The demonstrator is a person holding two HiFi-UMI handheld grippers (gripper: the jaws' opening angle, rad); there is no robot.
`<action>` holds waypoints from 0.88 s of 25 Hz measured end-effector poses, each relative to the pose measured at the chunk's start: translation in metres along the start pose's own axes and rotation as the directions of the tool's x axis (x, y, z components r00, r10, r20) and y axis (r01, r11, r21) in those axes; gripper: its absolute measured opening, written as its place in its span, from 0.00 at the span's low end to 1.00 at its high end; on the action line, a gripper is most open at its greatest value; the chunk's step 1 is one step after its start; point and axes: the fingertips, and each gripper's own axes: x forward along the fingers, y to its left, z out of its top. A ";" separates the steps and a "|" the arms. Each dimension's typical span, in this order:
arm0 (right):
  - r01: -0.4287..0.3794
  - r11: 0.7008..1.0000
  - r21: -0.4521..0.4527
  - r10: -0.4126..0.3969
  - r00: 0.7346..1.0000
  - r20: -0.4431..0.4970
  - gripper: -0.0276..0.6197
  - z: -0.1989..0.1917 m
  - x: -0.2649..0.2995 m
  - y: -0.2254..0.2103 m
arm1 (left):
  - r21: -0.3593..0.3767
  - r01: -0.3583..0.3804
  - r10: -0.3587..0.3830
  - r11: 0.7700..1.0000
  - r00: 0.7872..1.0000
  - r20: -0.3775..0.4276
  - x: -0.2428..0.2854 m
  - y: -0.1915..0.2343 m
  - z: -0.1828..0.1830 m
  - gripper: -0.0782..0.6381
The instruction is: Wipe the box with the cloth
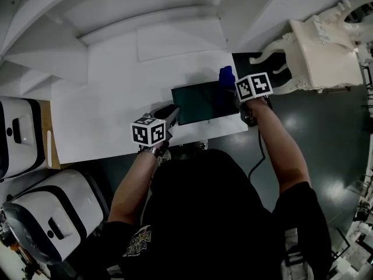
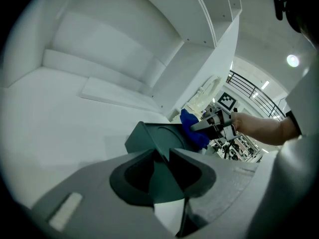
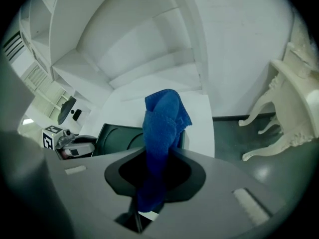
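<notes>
You stand over a white surface with a dark green box lying flat on it near the front edge, just ahead of your body. Your left hand-held gripper reaches in from the box's left side; in the left gripper view its jaws are drawn narrow and pinch the box's near corner between them. Your right hand-held gripper is at the box's right end, and in the right gripper view its jaws are clamped on a blue cloth, which runs up between them and stands out past the tips as a bunched fold. The free end of the cloth hangs over the far right corner of the box; whether it touches the top cannot be told. Each hand-held gripper shows in the other's view across the box. Beyond the right end of the surface, on a dark floor, stands an ornate white table. A white wall with stepped ledges rises behind the surface.
</notes>
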 end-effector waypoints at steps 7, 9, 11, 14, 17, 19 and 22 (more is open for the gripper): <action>0.031 0.999 -0.016 -0.030 0.999 0.011 0.19 -0.003 -0.018 -0.017 | 0.001 0.004 -0.004 1.000 1.000 -0.002 0.000 0.000 0.000 0.25; 0.028 1.000 -0.003 -0.028 0.999 0.020 0.19 -0.004 -0.019 -0.019 | 0.003 0.004 -0.004 1.000 1.000 -0.006 0.000 0.000 0.000 0.25; 0.017 1.000 0.017 -0.017 0.999 0.029 0.19 -0.005 -0.019 -0.020 | 0.005 0.005 -0.005 1.000 1.000 -0.010 0.001 0.000 0.000 0.26; 0.012 0.999 0.033 -0.014 0.999 0.047 0.19 -0.003 -0.019 -0.020 | 0.008 0.003 -0.003 1.000 1.000 -0.012 0.001 0.001 0.000 0.26; 0.026 0.999 0.040 -0.029 0.997 0.072 0.19 -0.003 -0.020 -0.020 | 0.001 0.001 -0.001 1.000 1.000 -0.009 0.000 0.001 0.000 0.26; 0.064 0.997 0.035 -0.067 0.992 0.111 0.19 -0.003 -0.023 -0.021 | -0.014 0.004 -0.004 1.000 1.000 -0.007 0.000 0.000 0.000 0.26; 0.148 0.989 0.009 -0.147 0.968 0.202 0.19 -0.001 -0.032 -0.017 | -0.023 0.015 -0.015 1.000 1.000 -0.010 0.000 0.001 0.000 0.26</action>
